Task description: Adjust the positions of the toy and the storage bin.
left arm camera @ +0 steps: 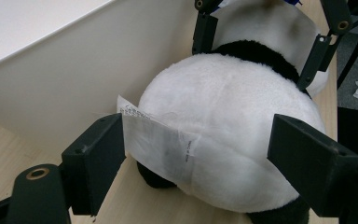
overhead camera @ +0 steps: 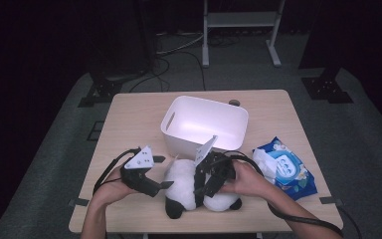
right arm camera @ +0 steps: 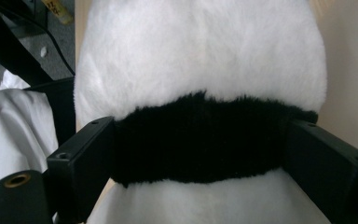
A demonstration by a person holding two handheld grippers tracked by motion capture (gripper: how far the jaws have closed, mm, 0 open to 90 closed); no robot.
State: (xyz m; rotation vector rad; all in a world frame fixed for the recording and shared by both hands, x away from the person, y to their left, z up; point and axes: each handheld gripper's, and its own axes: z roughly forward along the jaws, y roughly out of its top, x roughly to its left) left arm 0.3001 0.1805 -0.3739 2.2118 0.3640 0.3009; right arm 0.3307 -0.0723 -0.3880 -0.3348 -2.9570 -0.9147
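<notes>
— Near the table's point(overhead camera: 129, 107) front edge, what is entered first?

— Item one: plush panda point(overhead camera: 199, 186), white with a black band round its middle, lying on the wood at about 6 o'clock from the white bin point(overhead camera: 205, 124), just in front of the bin's near wall.

— And the right gripper point(overhead camera: 204, 185)?

— Item two: held from the 3 o'clock side, over the toy's midsection. In the right gripper view its two black jaws stand either side of the black band, the fur filling the gap between them and both pads lying against it (a wide hold, jaws far apart).

— Left gripper point(overhead camera: 163, 185)?

— Item three: held from the 9 o'clock side, tips at the panda's rounded white end. In the left gripper view the jaws are spread; one pad lies against the white sewn-in label point(left arm camera: 161, 147), the other sits beside the white fur. Whether they truly squeeze the toy I cannot tell.

— Anything else on the table?

— Item four: blue wet-wipes pack point(overhead camera: 284, 168), at 3 o'clock from the panda, near the right edge, with a white sheet sticking out at its left end. Item five: the bin itself, open top, rounded corners, handle slot in the left wall, centre of the table at 12 o'clock from the toy.
</notes>
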